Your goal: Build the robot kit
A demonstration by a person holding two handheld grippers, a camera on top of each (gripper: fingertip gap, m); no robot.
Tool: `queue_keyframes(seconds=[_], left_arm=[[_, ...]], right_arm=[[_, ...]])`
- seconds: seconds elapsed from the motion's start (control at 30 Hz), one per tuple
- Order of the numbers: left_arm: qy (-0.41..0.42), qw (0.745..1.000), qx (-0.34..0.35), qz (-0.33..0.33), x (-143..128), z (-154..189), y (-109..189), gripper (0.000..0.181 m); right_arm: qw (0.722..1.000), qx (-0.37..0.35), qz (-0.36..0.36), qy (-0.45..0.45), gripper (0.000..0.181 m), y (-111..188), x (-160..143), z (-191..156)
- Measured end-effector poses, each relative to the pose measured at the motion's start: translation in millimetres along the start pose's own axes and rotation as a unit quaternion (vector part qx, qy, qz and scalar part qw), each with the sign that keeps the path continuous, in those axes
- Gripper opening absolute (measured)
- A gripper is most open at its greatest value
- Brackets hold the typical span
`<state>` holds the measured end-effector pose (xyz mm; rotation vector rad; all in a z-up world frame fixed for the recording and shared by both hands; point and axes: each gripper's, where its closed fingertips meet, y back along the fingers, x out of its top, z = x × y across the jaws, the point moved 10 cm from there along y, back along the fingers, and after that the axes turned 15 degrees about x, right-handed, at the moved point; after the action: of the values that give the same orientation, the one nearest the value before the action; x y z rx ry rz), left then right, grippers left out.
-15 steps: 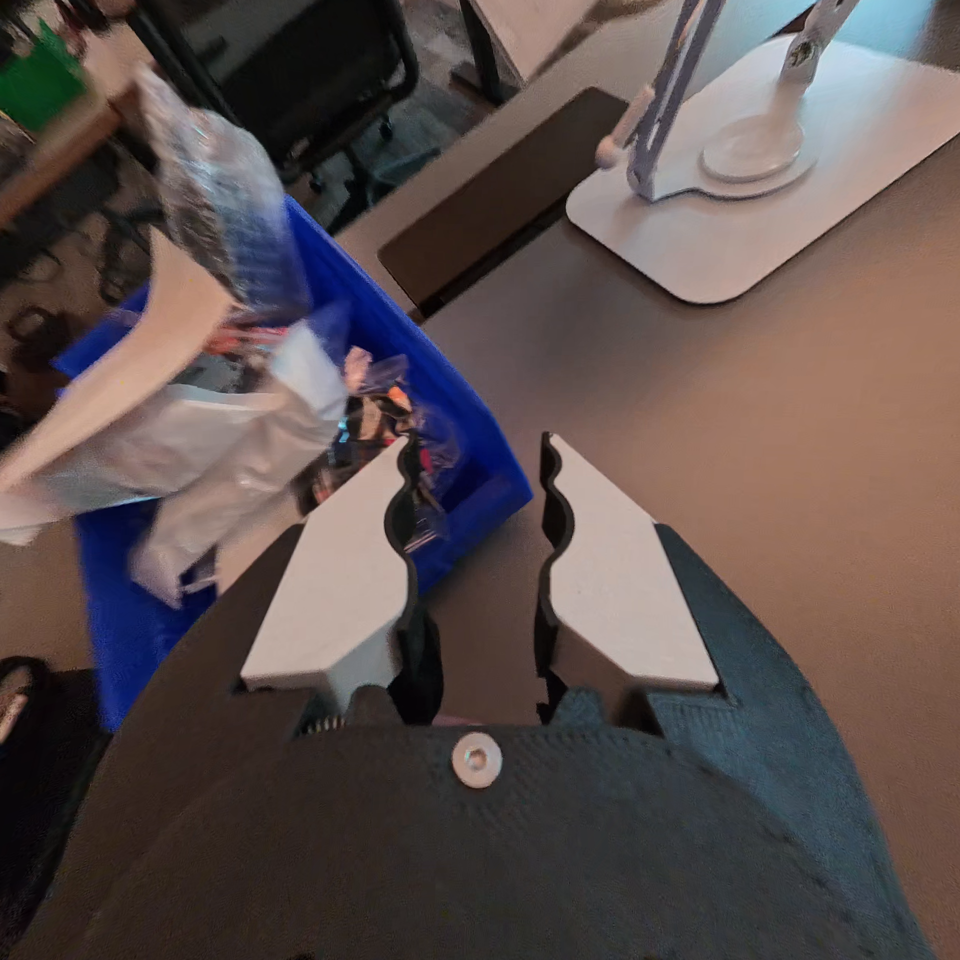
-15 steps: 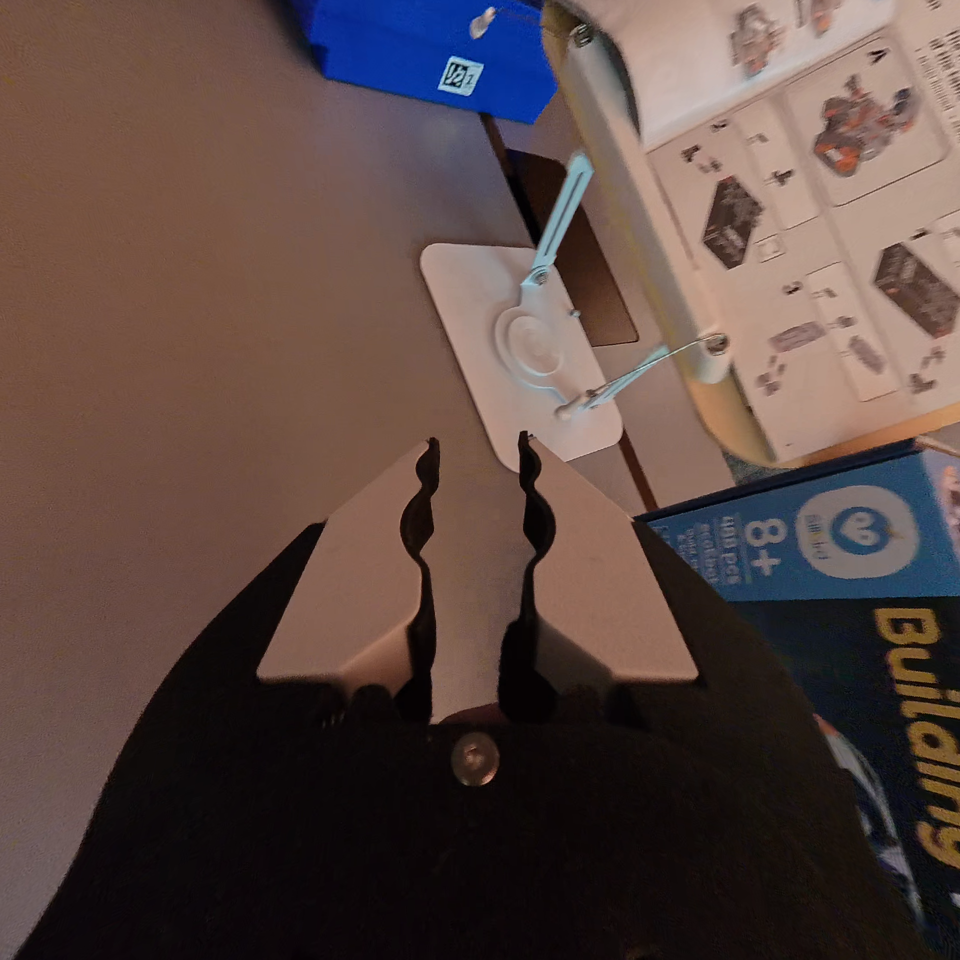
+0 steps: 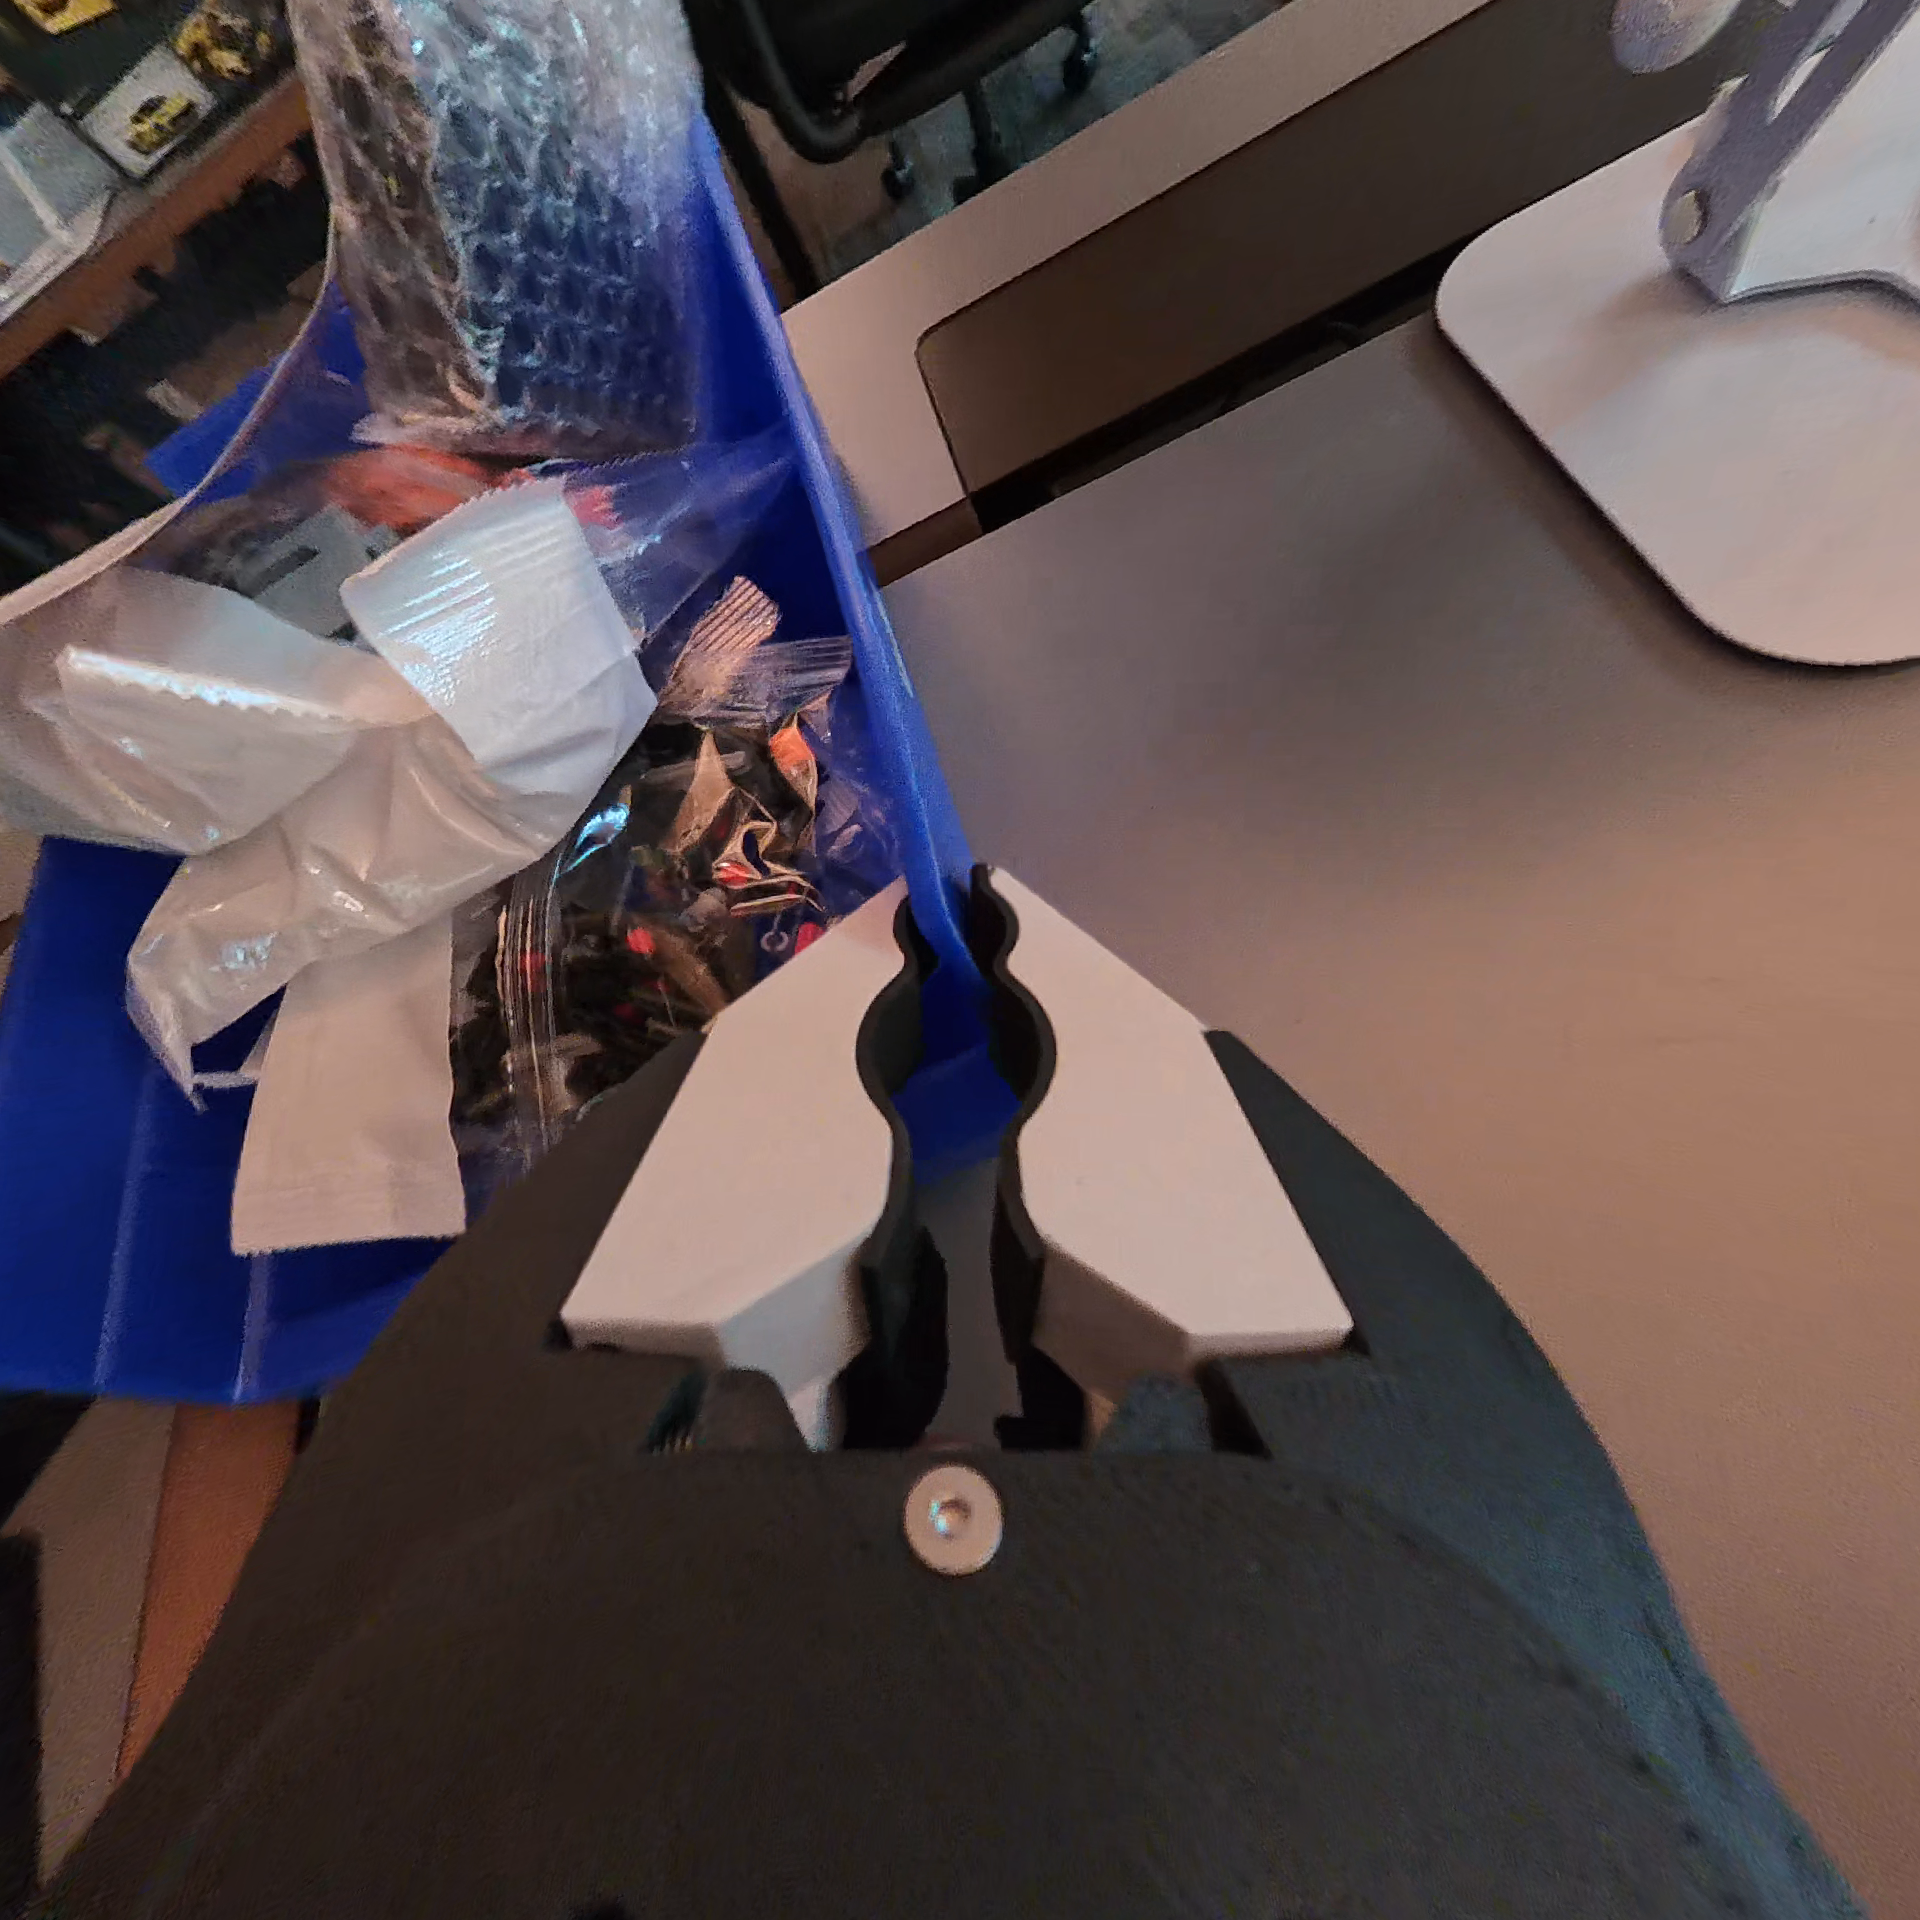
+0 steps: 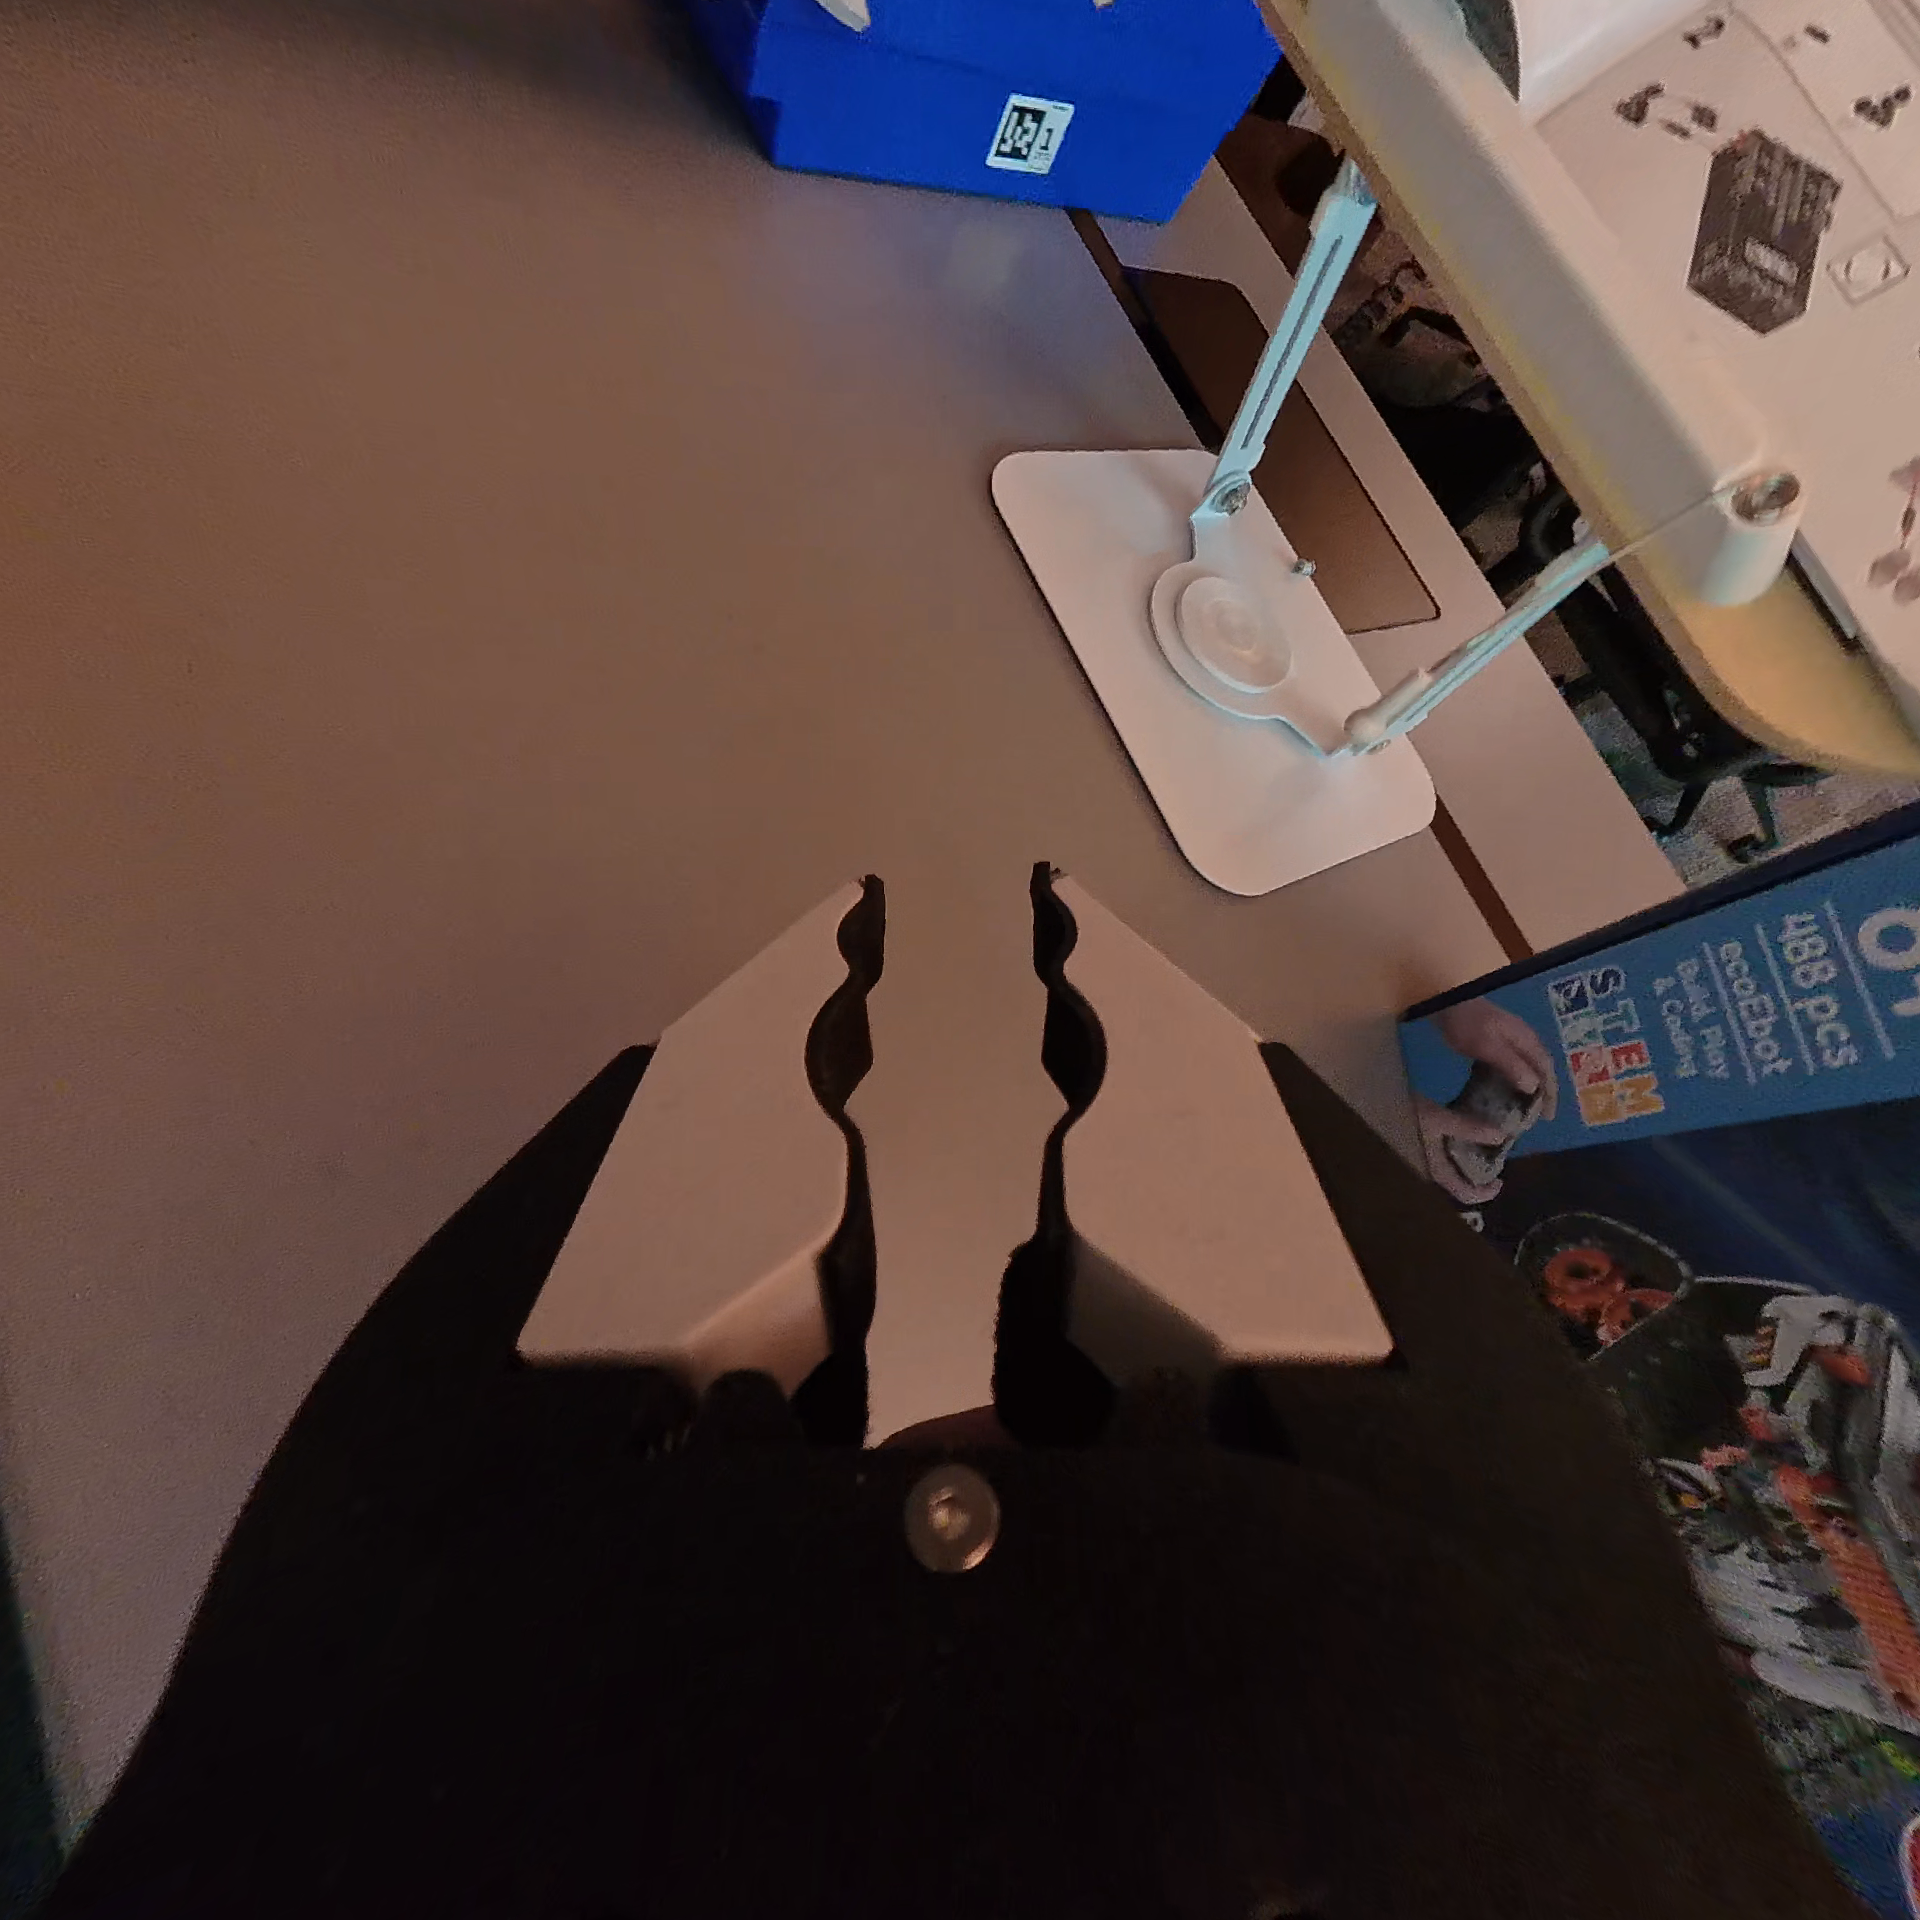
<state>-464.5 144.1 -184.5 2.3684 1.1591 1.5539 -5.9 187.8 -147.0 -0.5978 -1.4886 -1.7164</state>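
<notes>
1. Left gripper [image 3: 951, 914]: seen low centre of the left wrist view, its jaws drawn close on the right-hand wall of the blue bin [image 3: 894, 665]; the blue rim runs between the two fingers and is pinched near the bin's near corner
2. Blue bin: fills the left half of the left wrist view, resting on the grey surface [image 3: 1351, 883]; in the right wrist view the same bin [image 4: 935, 114] is seen at upper centre, with a square black-and-white marker on its side
3. Bin contents: bubble wrap [image 3: 499, 229] stands up at the upper left; white plastic bags [image 3: 343, 790] lie at mid left; clear bags of small dark parts [image 3: 665, 883] lie just left of the gripper
4. Right gripper [image 4: 956, 883]: low centre of the right wrist view, jaws spread with bare surface [image 4: 468, 520] showing between them; nothing is held or touched
5. White stand [image 4: 1216, 675]: flat base on the surface, up and right of the right gripper, well apart from the bin; its thin arms carry a tilted board with a printed sheet [image 4: 1766, 187] at upper right
6. Blue printed box [image 4: 1714, 1039]: lies at the right edge, below the stand
</notes>
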Motion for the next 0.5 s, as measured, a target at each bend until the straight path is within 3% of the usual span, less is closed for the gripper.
queue_keyframes(seconds=[0.5], left_arm=[[0.050, 0.999, 0.003, -0.022, -20, 22, 56, 0.000]], right_arm=[[1.000, -0.008, 0.015, -0.010, 0.025, 7, -22, 1]])
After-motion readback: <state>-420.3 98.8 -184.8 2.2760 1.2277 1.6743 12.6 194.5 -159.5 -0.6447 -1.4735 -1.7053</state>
